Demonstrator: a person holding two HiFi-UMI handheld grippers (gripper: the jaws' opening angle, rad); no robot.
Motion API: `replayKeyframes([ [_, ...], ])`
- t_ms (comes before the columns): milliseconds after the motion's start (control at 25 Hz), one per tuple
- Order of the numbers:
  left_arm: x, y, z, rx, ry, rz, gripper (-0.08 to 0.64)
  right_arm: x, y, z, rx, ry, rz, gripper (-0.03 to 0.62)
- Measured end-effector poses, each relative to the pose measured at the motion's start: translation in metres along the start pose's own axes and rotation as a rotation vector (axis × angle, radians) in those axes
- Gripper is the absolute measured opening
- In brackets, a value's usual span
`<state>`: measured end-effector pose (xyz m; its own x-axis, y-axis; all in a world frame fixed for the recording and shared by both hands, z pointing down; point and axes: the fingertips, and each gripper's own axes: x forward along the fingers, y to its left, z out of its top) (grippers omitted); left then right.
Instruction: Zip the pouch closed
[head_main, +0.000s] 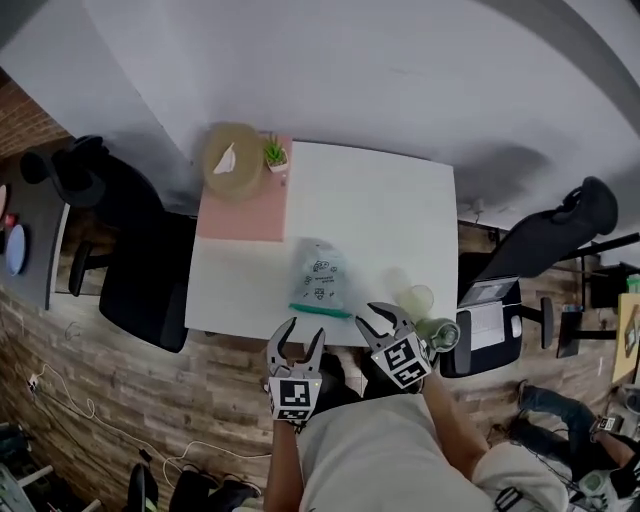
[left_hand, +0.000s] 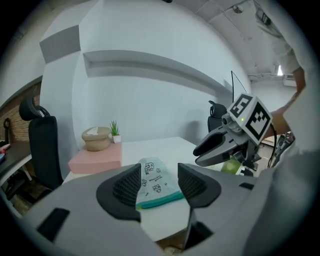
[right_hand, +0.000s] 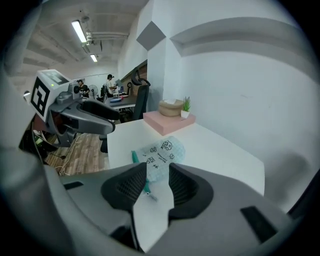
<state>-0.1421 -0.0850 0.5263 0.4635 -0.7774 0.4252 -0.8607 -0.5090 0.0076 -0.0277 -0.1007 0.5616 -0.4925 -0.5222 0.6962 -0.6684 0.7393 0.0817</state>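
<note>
A pale, printed pouch (head_main: 319, 276) lies flat on the white table (head_main: 390, 215), its teal zipper edge (head_main: 320, 310) toward the near table edge. My left gripper (head_main: 303, 332) hovers just short of that edge, left of the zipper, jaws open and empty. To the right, my right gripper (head_main: 379, 316) is also open and empty. In the left gripper view the pouch (left_hand: 152, 180) shows beyond the left gripper (left_hand: 159, 176), with the right gripper (left_hand: 216, 146) at the right. In the right gripper view the pouch (right_hand: 164, 149) lies past the right gripper (right_hand: 157, 176), and the left gripper (right_hand: 95, 118) is at the left.
A pink block (head_main: 245, 208) at the table's far left carries a round beige tissue holder (head_main: 231, 158) and a small potted plant (head_main: 275, 154). A clear cup (head_main: 415, 298) and a green object (head_main: 441, 334) sit near the right gripper. Black chairs (head_main: 130, 250) (head_main: 555, 235) flank the table.
</note>
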Motion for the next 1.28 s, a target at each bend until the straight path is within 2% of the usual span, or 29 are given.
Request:
replayKeyframes([
  [160, 0.011, -0.012, -0.022, -0.003, 0.048, -0.042, 0.218, 0.007, 0.007, -0.029, -0.01, 0.054, 0.027, 0.143],
  [400, 0.023, -0.027, -0.051, -0.019, 0.092, -0.055, 0.212, 0.018, 0.012, -0.06, -0.04, 0.086, 0.074, 0.143],
  [800, 0.044, -0.05, -0.08, -0.028, 0.131, -0.078, 0.204, 0.039, 0.024, -0.079, -0.121, 0.095, 0.117, 0.144],
  [1040, 0.06, -0.062, -0.092, -0.023, 0.152, -0.114, 0.193, 0.056, 0.022, -0.091, -0.2, 0.134, 0.128, 0.144],
  [1280, 0.071, -0.074, -0.104, -0.008, 0.189, -0.153, 0.183, 0.069, 0.024, -0.098, -0.319, 0.186, 0.165, 0.141],
])
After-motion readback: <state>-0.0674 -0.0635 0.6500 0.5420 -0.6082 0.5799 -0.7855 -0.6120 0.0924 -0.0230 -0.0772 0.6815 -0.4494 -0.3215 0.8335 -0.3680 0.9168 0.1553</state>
